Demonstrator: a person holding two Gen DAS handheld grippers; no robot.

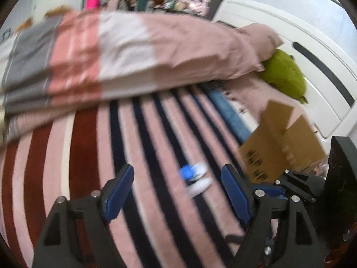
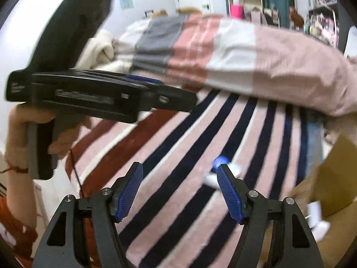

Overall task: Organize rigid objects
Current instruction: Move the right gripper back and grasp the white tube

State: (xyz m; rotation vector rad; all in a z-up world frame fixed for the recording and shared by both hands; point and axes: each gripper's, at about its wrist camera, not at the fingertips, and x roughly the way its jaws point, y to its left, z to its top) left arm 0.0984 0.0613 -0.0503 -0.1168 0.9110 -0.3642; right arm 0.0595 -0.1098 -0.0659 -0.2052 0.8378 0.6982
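A small white object with a blue round part [image 1: 193, 177] lies on the striped bedspread [image 1: 156, 156]; it is blurred. My left gripper [image 1: 178, 192] is open and empty, with the object just ahead between its fingers. In the right wrist view the same object [image 2: 219, 167] lies just past the right blue pad [image 2: 229, 195]. My right gripper [image 2: 180, 189] is open and empty, low over the bedspread [image 2: 178, 151]. The left gripper's body shows there at upper left, held in a hand [image 2: 24, 129].
An open cardboard box [image 1: 283, 143] stands at the right on the bed, with white items inside [image 2: 316, 221]. A folded pink, white and grey duvet [image 1: 133, 51] lies across the back. A green cushion [image 1: 285, 73] and white headboard [image 1: 312, 44] are at far right.
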